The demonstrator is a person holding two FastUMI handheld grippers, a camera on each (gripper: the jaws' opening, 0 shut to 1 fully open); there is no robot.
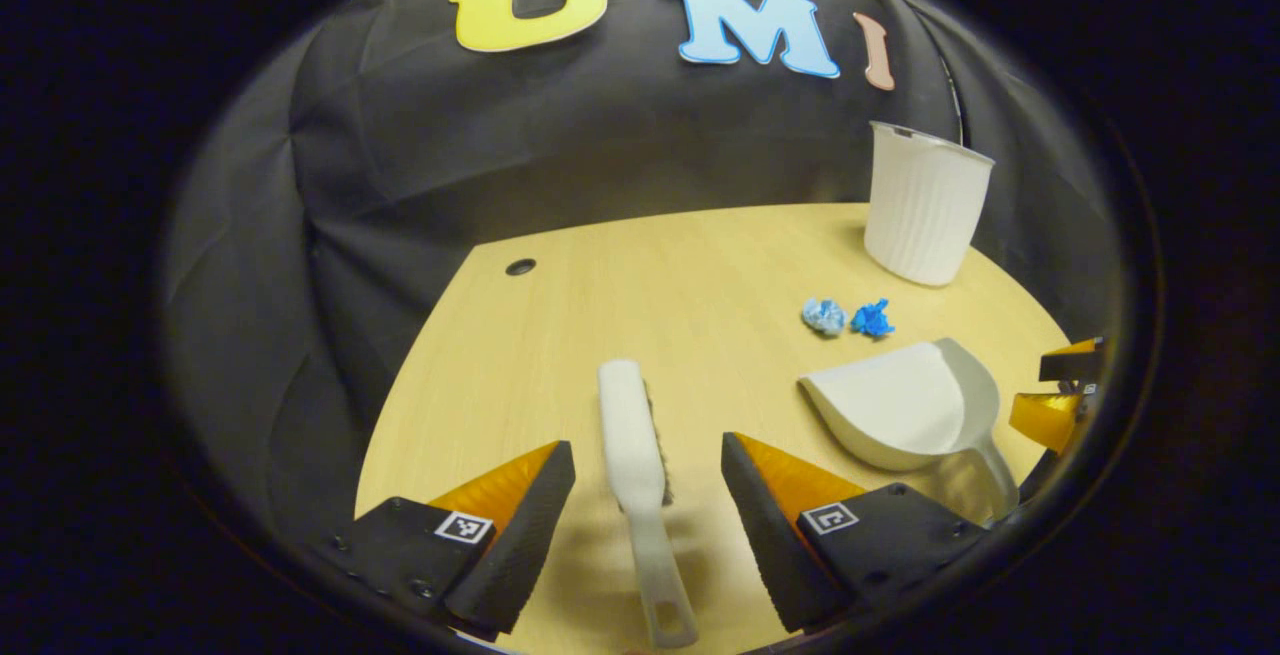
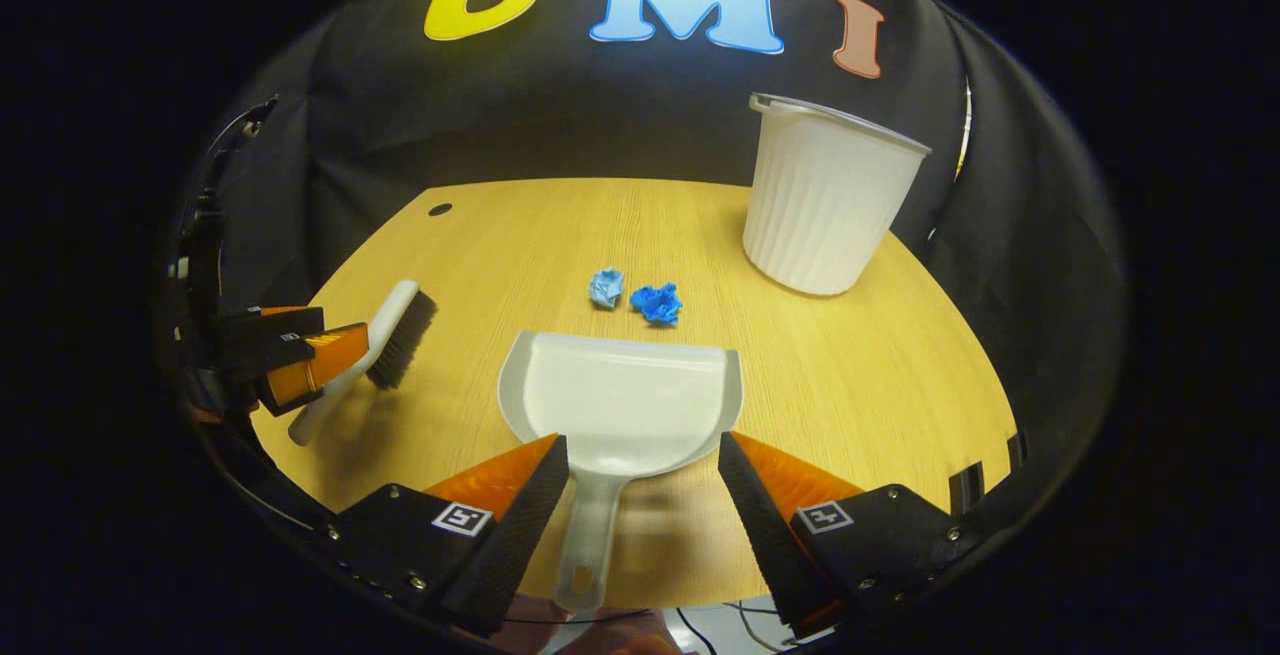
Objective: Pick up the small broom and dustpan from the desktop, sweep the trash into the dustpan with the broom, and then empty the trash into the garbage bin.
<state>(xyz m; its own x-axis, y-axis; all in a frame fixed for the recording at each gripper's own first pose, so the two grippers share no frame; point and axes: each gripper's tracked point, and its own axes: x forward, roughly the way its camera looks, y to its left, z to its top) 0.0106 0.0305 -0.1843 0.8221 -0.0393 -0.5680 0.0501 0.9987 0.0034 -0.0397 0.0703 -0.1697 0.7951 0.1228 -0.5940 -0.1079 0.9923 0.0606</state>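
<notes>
left gripper point(image 1: 648, 495) jaws wide around the broom point(image 1: 634, 440) handle, right gripper point(image 2: 643, 490) wide too — straddling the dustpan point(image 2: 625, 400) handle, nothing gripped

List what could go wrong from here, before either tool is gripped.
1. The left hand-held gripper is open astride the broom handle; the handle is thin, so a slightly off-centre close may twist it.
2. The right hand-held gripper straddles the dustpan handle near the desk's front edge; a nudge could push it off.
3. The two paper balls look light and may roll past the pan towards the garbage bin.
</notes>
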